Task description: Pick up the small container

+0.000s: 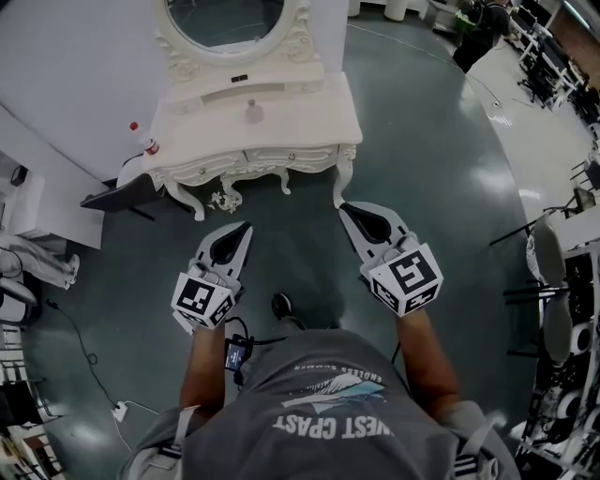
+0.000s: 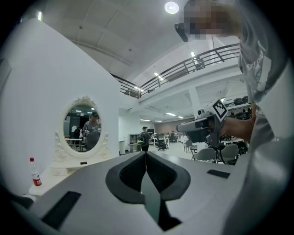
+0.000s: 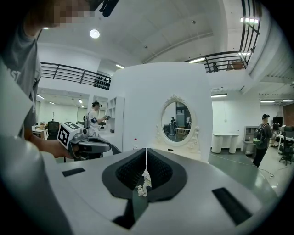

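Both your tools are closed with nothing clamped in them. Your left gripper (image 1: 245,227) has its jaws pressed together at the tips, as its own view shows. Your right gripper (image 1: 344,207) has its tips meeting too. A white fleck (image 3: 141,187) shows through the gap behind those tips, and you cannot tell what it is.

Both grippers point toward a white carved dressing table (image 1: 314,131) just beyond them, and neither touches it. The small container (image 1: 251,112) stands near the middle of the tabletop, just in front of the oval mirror (image 1: 225,19) and well apart from both grippers. A red-capped bottle (image 1: 142,139) stands at the left end of the same top.

Under the table, beside its left front legs, a small white clump (image 1: 221,200) lies on the floor (image 1: 422,187). The floor is dark green and glossy, with patches of ceiling light on it to the right. A white partition wall (image 1: 66,66) rises behind and to the left of the table, and a dark flat panel (image 1: 117,195) juts out just beside the table's left end. A cable (image 1: 80,342) trails over the near left floor.

Chairs (image 1: 551,251) crowd the right edge, and a person (image 1: 480,33) stands at the far right. Your gripper views show a high ceiling with a railed balcony (image 2: 193,66).
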The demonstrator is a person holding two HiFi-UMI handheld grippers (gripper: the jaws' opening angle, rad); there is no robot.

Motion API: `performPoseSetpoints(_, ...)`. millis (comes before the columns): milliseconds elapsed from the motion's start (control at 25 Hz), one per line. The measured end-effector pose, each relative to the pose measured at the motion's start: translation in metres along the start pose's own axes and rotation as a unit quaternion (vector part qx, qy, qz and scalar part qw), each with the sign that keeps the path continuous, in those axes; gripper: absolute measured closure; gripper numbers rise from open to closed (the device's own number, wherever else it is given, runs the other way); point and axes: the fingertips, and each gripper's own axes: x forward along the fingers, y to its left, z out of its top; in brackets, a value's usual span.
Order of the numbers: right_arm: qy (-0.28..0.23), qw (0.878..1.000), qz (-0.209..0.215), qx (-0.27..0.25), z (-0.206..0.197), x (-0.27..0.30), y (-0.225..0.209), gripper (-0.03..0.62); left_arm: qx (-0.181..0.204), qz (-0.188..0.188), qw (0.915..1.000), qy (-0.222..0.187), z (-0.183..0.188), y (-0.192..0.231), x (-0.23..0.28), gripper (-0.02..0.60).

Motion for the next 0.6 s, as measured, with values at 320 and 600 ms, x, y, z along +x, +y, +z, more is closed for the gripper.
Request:
performPoseSetpoints(320,0.011,1.0,-0.015,0.008,0.0,0.035,-0.013,0.566,-0.006,-0.016,0.9998,0.006,-0.006,0.036,0.018,0.565)
performPoseSetpoints(600,0.01,1.0,-0.029,0.004,0.009,0.076,-0.021,0.566,-0.005,-0.028,0.9996,-0.003,-0.005,0.079,0.031,0.565)
